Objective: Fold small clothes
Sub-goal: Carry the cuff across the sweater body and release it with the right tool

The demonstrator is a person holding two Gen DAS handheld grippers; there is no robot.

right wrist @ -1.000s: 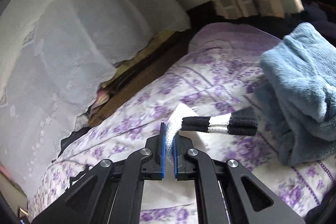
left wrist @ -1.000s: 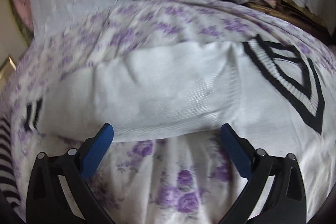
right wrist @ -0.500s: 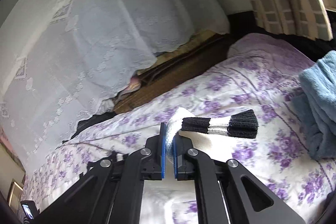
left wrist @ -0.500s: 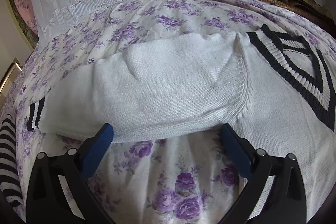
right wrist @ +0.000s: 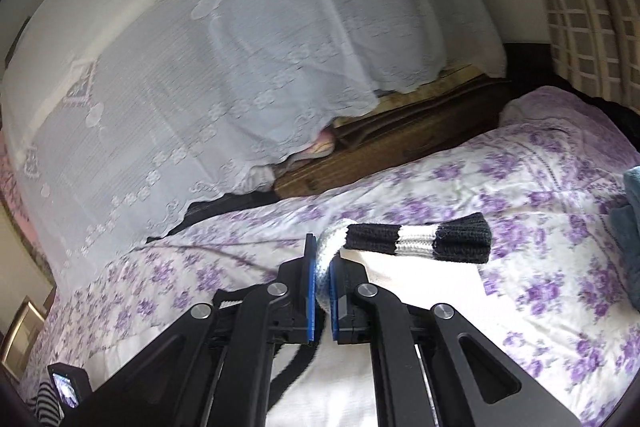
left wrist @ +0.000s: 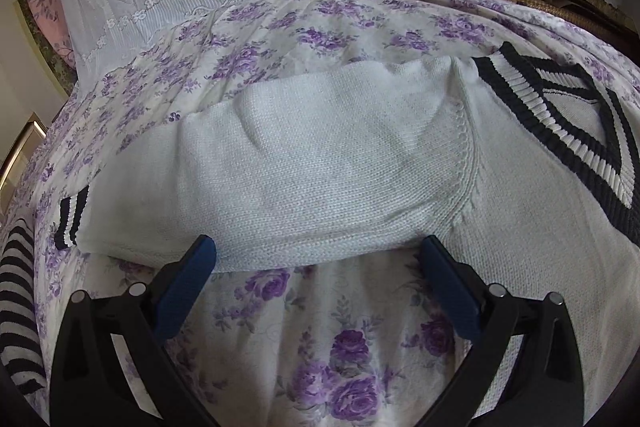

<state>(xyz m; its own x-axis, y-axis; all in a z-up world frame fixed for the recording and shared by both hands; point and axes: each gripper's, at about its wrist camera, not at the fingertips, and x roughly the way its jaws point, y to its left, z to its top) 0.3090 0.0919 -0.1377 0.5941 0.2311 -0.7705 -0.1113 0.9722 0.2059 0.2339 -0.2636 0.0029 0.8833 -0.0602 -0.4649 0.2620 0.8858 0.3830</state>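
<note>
Left wrist view: left tongs, spread and empty, face the sweater's flat sleeve, lying crosswise on the bed. Right tongs pinch the other sleeve, lifted, cuff pointing right.

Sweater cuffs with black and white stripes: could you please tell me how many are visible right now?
2. One cuff lies flat on the floral bedspread, ending the spread sleeve. The other cuff hangs just past the right gripper, which pinches that sleeve.
</note>
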